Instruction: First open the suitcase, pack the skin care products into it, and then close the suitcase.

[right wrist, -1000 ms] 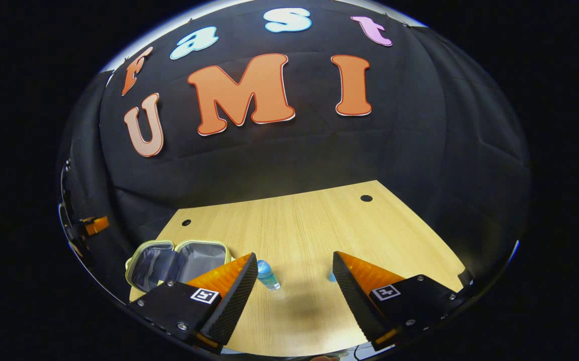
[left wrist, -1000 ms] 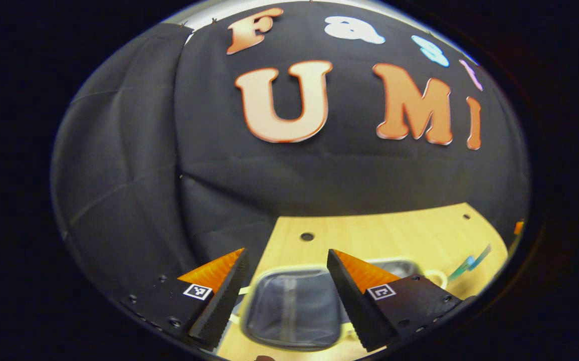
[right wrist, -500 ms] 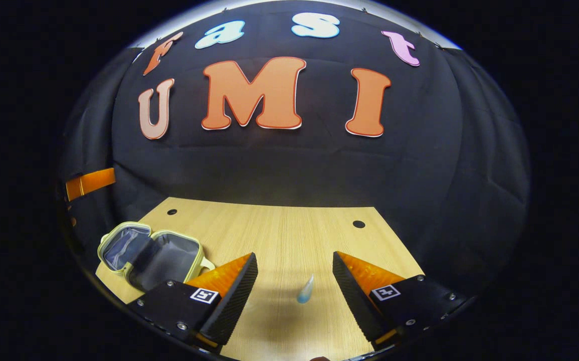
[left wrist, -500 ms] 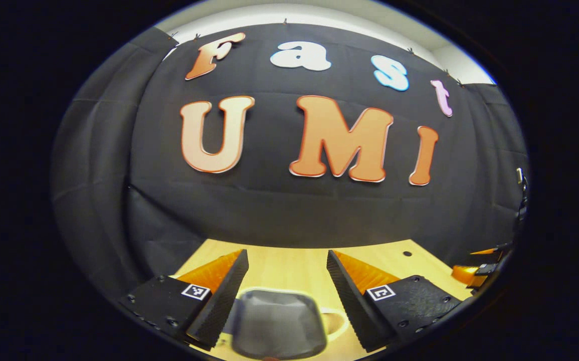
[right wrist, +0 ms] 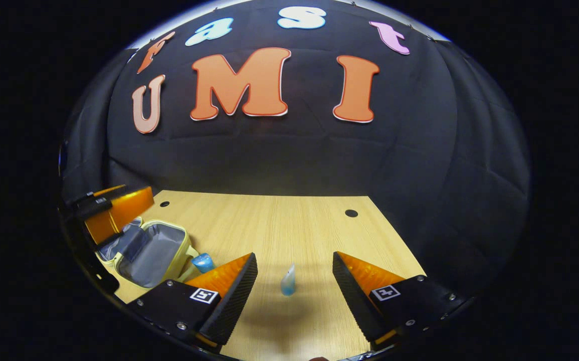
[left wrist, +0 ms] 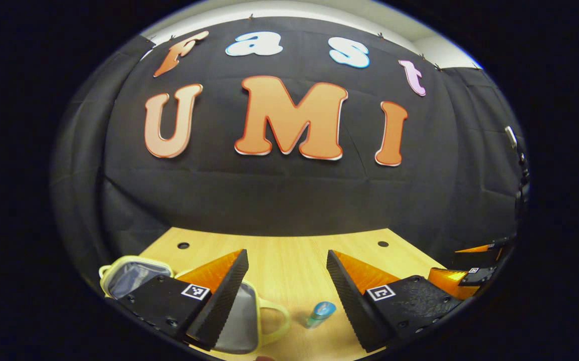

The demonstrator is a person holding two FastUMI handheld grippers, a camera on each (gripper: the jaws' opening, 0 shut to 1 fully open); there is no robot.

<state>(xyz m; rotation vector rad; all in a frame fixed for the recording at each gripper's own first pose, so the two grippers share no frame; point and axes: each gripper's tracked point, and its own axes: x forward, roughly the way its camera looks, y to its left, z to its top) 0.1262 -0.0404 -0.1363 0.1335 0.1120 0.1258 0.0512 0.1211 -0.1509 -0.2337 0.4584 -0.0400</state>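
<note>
Left gripper view, left to right: open case point(left wrist: 134, 276) on the table point(left wrist: 289, 255), partly behind the left gripper point(left wrist: 285, 278), jaws apart and empty; 1 blue bottle point(left wrist: 320, 314) lies between its fingers; right gripper point(left wrist: 469, 265) at the far edge. Right gripper view: left gripper point(right wrist: 114, 210) above the case point(right wrist: 151, 253), bottle point(right wrist: 202, 261) beside it; a 2nd bottle point(right wrist: 287, 282) stands between the spread, empty right gripper point(right wrist: 294, 281) fingers.

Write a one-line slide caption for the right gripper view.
Open right gripper hovers over a small blue bottle on the wooden table, open suitcase at left.
</note>
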